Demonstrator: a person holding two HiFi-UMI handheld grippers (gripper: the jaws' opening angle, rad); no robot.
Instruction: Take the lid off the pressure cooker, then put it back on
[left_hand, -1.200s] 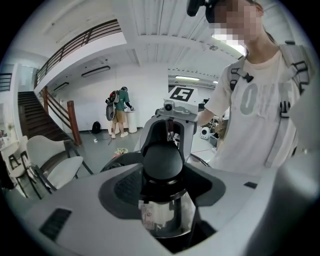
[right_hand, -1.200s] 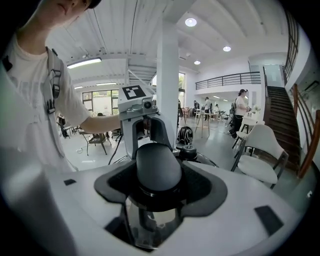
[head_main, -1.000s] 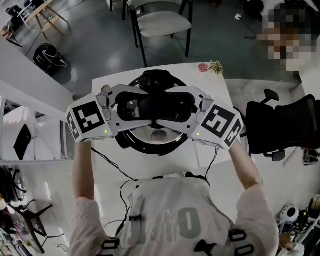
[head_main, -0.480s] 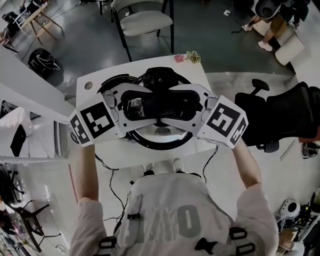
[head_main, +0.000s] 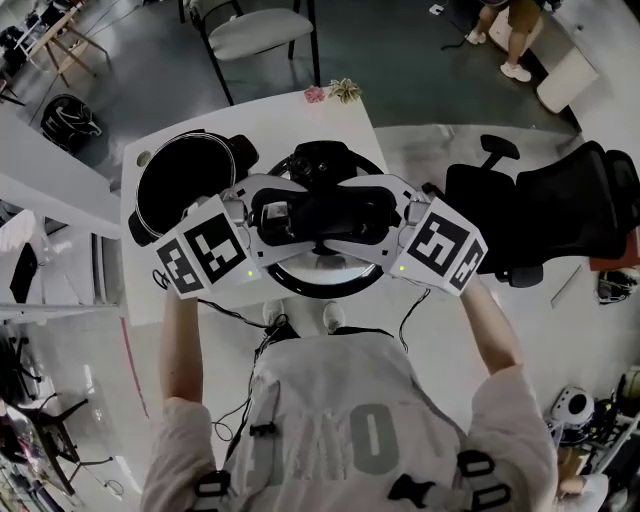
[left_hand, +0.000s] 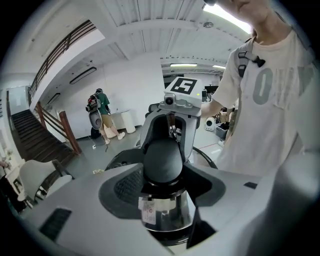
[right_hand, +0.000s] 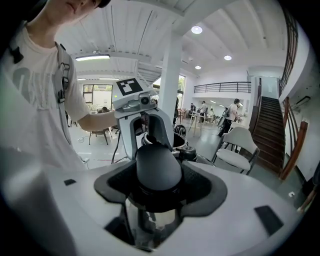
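The left gripper (left_hand: 161, 172) and the right gripper (right_hand: 157, 175) face each other. Each has its jaws clamped on one end of the long black handle (head_main: 322, 212) across the top of the pressure cooker lid (head_main: 320, 290). From where I stand the padded jaws press on the rounded ends of that handle, left end in the left gripper and right end in the right. The lid's shiny dome and dark rim hang below the handle, between the two marker cubes.

The lid is off the cooker and held up in the air over the near right part of the white table (head_main: 290, 120). The open pot (head_main: 185, 190) stands on the left part of the table, just beside the lid and partly behind the left gripper. A black office chair (head_main: 545, 215) stands to the right of the table.
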